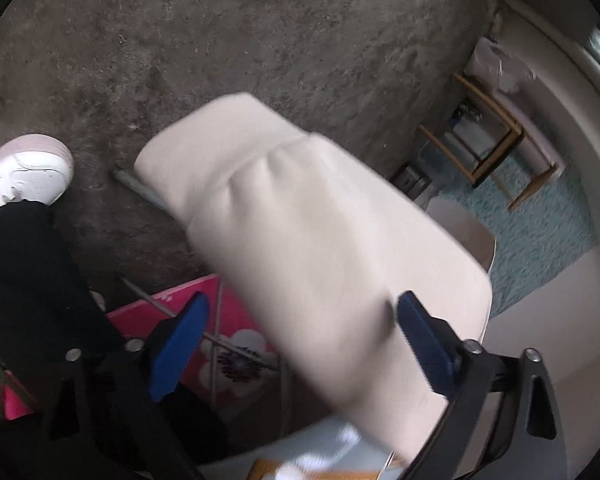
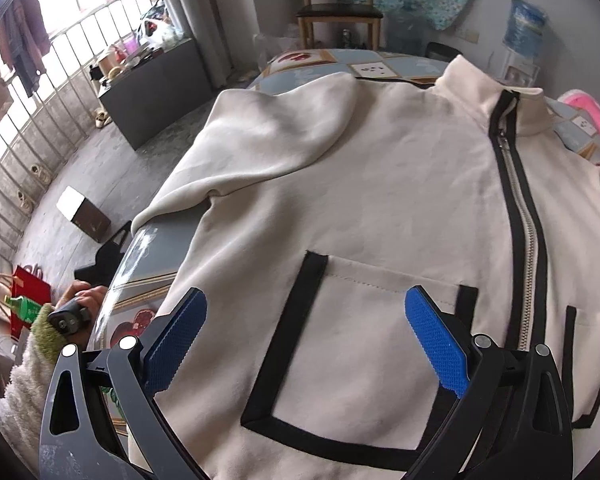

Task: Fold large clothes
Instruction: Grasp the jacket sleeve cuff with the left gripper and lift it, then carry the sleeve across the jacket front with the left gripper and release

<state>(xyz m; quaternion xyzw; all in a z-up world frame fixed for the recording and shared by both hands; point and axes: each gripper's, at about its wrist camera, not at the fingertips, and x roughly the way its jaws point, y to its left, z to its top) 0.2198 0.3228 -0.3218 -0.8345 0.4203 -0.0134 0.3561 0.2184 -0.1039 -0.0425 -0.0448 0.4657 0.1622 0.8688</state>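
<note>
A cream zip-up jacket (image 2: 380, 184) lies front-up on the patterned table (image 2: 140, 252), with a black-trimmed zipper (image 2: 524, 216) and a black-edged pocket (image 2: 360, 360). My right gripper (image 2: 306, 336) hovers open just above that pocket, with nothing between its blue pads. One sleeve (image 2: 260, 140) lies folded toward the table's left edge. The left wrist view is blurred: a cream sleeve (image 1: 300, 232) with a gathered cuff (image 1: 208, 152) hangs over the floor and runs between the wide-apart fingers of my left gripper (image 1: 300, 344). It lies against the right pad, while the left pad (image 1: 180, 348) stands clear of it.
Below the sleeve are a grey concrete floor (image 1: 260, 32), a white shoe (image 1: 24, 172), a black trouser leg (image 1: 28, 280) and a pink flowered mat (image 1: 236, 344). A wooden chair (image 2: 340, 4), a dark cabinet (image 2: 152, 92), a cardboard box (image 2: 84, 212) and a red bag (image 2: 28, 292) stand around the table.
</note>
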